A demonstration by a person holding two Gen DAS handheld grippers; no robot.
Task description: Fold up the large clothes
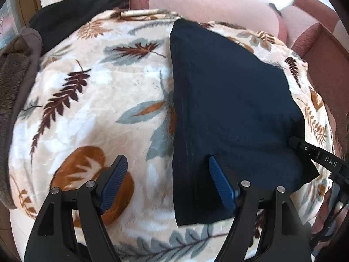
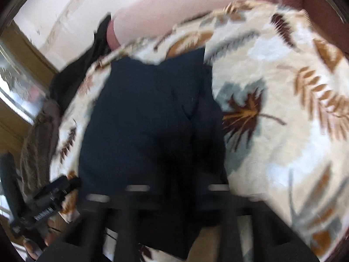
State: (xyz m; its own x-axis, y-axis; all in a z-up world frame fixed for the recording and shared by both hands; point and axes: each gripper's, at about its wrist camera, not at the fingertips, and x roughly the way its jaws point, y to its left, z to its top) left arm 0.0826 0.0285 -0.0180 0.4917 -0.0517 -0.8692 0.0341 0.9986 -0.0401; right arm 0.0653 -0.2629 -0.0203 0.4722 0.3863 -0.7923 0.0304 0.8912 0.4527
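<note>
A dark navy garment [image 1: 229, 100] lies folded into a long shape on the leaf-print blanket [image 1: 98, 91]. My left gripper [image 1: 168, 172] is open, its blue pads [image 1: 115, 181] spread wide above the garment's near left edge, holding nothing. The right gripper's black finger [image 1: 316, 157] touches the garment's right edge. In the right wrist view the garment [image 2: 152, 120] fills the middle, and the view is blurred by motion. My right gripper [image 2: 170, 196] is low over the garment's near end, and its fingertips are lost in blur and dark cloth.
A pink sofa back [image 1: 207, 2] runs behind the blanket. Another black garment [image 1: 72, 13] lies at the far left. A brown plush throw [image 1: 13, 91] lies on the left. The left gripper's body [image 2: 45, 203] shows at the lower left of the right wrist view.
</note>
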